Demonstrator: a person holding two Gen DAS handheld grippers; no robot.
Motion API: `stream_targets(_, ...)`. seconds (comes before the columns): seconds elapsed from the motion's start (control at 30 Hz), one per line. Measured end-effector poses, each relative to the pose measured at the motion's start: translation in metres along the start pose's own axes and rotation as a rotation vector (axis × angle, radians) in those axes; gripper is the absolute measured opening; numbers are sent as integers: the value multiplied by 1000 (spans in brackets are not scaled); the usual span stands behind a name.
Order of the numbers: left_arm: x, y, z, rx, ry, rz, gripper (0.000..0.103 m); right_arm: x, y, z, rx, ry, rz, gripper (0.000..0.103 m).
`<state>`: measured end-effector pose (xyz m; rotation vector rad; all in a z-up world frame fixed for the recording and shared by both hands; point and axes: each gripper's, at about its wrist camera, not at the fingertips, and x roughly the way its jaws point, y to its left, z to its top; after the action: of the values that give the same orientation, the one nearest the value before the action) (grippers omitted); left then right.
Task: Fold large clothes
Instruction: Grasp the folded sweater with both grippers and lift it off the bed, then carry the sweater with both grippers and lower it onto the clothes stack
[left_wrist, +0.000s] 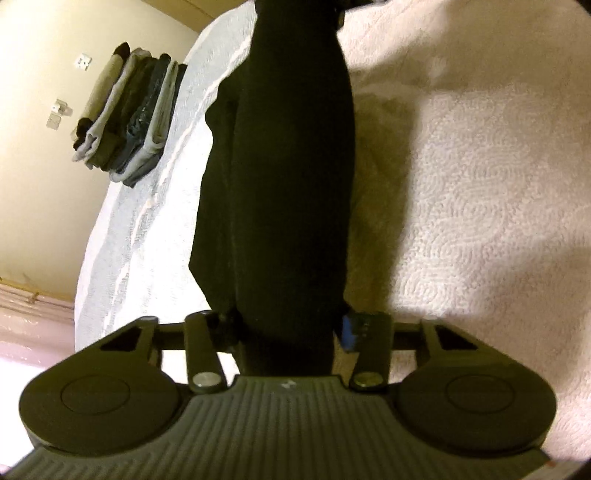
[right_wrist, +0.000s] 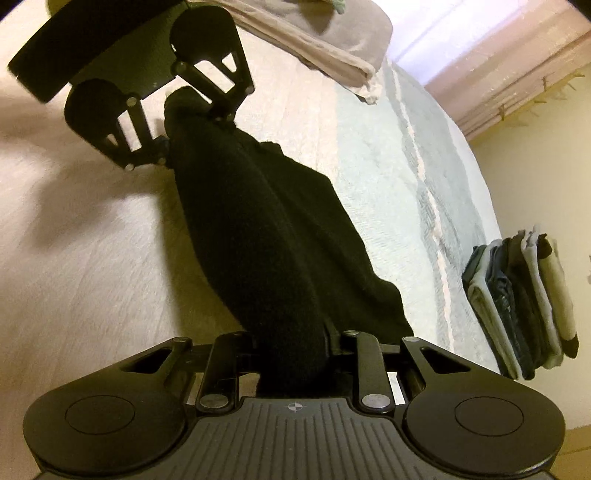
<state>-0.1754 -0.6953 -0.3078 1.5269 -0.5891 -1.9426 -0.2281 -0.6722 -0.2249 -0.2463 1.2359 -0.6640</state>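
Observation:
A long black garment (left_wrist: 280, 177) is stretched between both grippers above a cream bedspread (left_wrist: 480, 206). In the left wrist view my left gripper (left_wrist: 288, 332) is shut on one end of it, the cloth bunched between the fingers. In the right wrist view my right gripper (right_wrist: 291, 350) is shut on the other end of the black garment (right_wrist: 273, 236). The left gripper (right_wrist: 188, 122) shows at the top left of that view, clamped on the far end. The fingertips are hidden by the cloth in both views.
A stack of folded clothes (left_wrist: 129, 114) lies near the bed's edge, seen too as the stack (right_wrist: 524, 302). A pale blue blanket band (right_wrist: 406, 177) crosses the bed. Folded beige cloth (right_wrist: 332, 48) lies at the far end. Cream wall with sockets (left_wrist: 55, 118) behind.

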Motion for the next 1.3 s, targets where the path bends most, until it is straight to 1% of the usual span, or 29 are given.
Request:
stream_targets(0.03, -1, 1, 1, 7, 1, -18, 33, -5, 1, -2, -11, 4, 8, 21)
stream_targets(0.07, -4, 2, 3, 12, -2, -39, 29, -11, 1, -3, -24, 10, 17, 21)
stream_targets(0.13, -15, 9, 12, -2, 6, -100, 25, -26, -5, -6, -47, 38, 57, 21)
stream_targets(0.2, -34, 19, 22, -55, 11, -179, 25, -48, -8, -9, -65, 53, 112, 21)
stream_targets(0.23, -43, 22, 28, -63, 13, -210, 25, -58, -8, -10, -75, 60, 134, 21)
stream_targets(0.3, -64, 28, 38, -71, 20, -258, 25, -79, -8, -11, -94, 73, 181, 21)
stream_targets(0.37, -82, 35, 47, -105, 29, -311, 25, -96, -8, -11, -104, 78, 201, 20)
stream_targets(0.47, -107, 42, 58, -124, 42, -342, 25, -118, -7, -9, -89, 92, 221, 20)
stream_targets(0.57, -126, 50, 65, -138, 48, -355, 25, -135, -12, -3, -64, 101, 227, 20)
stream_targets(0.7, -148, 60, 74, -131, 55, -352, 25, -161, -14, 1, -86, 89, 209, 20)
stream_targets(0.9, -172, 69, 87, -127, 63, -313, 25, -184, -29, -3, -102, 61, 186, 20)
stream_targets(0.97, -180, 70, 93, -134, 68, -306, 25, -185, -37, -8, -114, 49, 185, 20)
stream_targets(1.13, -180, 83, 118, -142, 86, -312, 25, -186, -71, -32, -126, 21, 200, 20)
stream_targets(1.3, -165, 100, 164, -155, 115, -318, 25, -183, -122, -77, -145, -10, 223, 20)
